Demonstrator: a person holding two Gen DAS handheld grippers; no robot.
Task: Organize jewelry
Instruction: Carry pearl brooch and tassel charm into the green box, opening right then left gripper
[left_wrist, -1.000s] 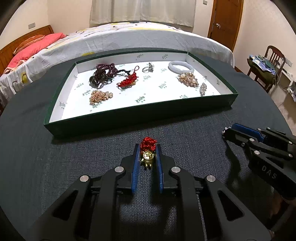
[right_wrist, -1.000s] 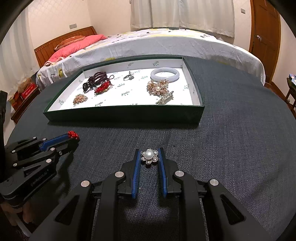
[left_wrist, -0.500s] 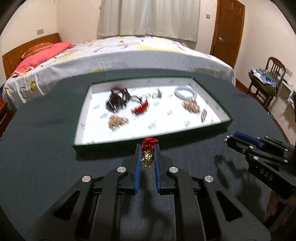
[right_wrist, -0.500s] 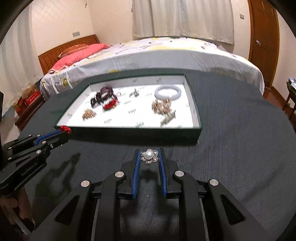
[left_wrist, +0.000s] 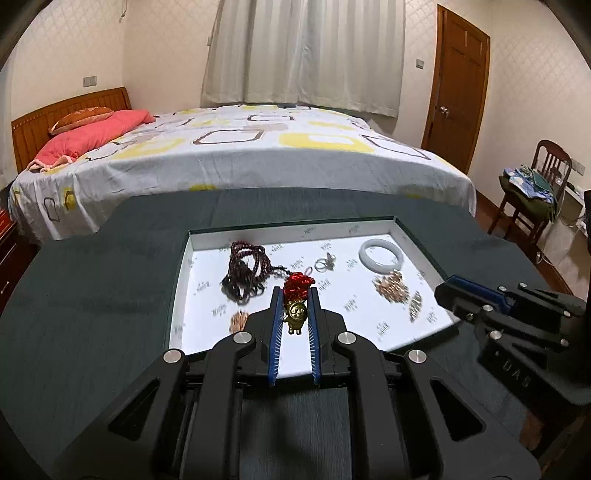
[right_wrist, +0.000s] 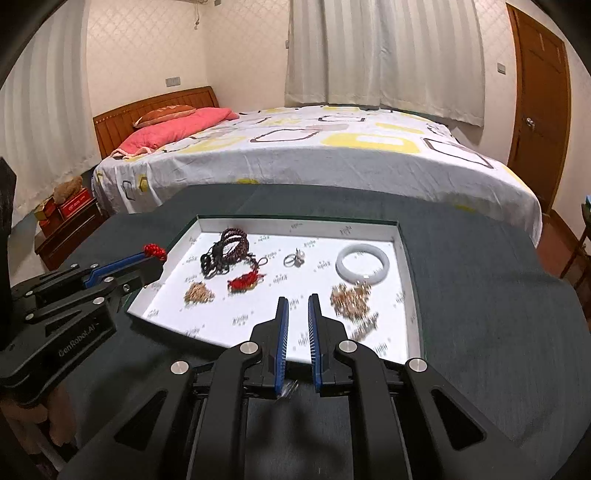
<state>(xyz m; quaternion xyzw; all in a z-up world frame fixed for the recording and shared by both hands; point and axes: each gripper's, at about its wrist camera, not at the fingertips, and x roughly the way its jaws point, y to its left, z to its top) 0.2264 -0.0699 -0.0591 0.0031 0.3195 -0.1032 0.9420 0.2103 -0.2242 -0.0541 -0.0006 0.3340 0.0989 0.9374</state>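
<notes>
My left gripper (left_wrist: 295, 295) is shut on a gold charm with a red knot (left_wrist: 296, 313), held above the near part of the white-lined green tray (left_wrist: 295, 230). My right gripper (right_wrist: 297, 314) hovers over the tray's (right_wrist: 295, 224) near edge. Its jaws are closing and nothing sits between the tips. A small blurred glittering piece (right_wrist: 289, 387) shows low by the finger bases; whether it is held I cannot tell. In the right wrist view the left gripper (right_wrist: 157, 254) appears at the left. The right gripper (left_wrist: 445, 291) shows at the right of the left wrist view.
The tray holds a dark bead strand (right_wrist: 225, 249), a red knotted piece (right_wrist: 245, 282), a ring (right_wrist: 295, 258), a white bangle (right_wrist: 362, 264) and gold clusters (right_wrist: 351, 299). It sits on a dark cloth table (right_wrist: 480, 295). A bed (left_wrist: 240, 155) lies behind, a chair (left_wrist: 546, 177) at right.
Both grippers rose and moved forward to hover over the tray's near edge. The pearl brooch that sat between the right fingertips is gone from there.
</notes>
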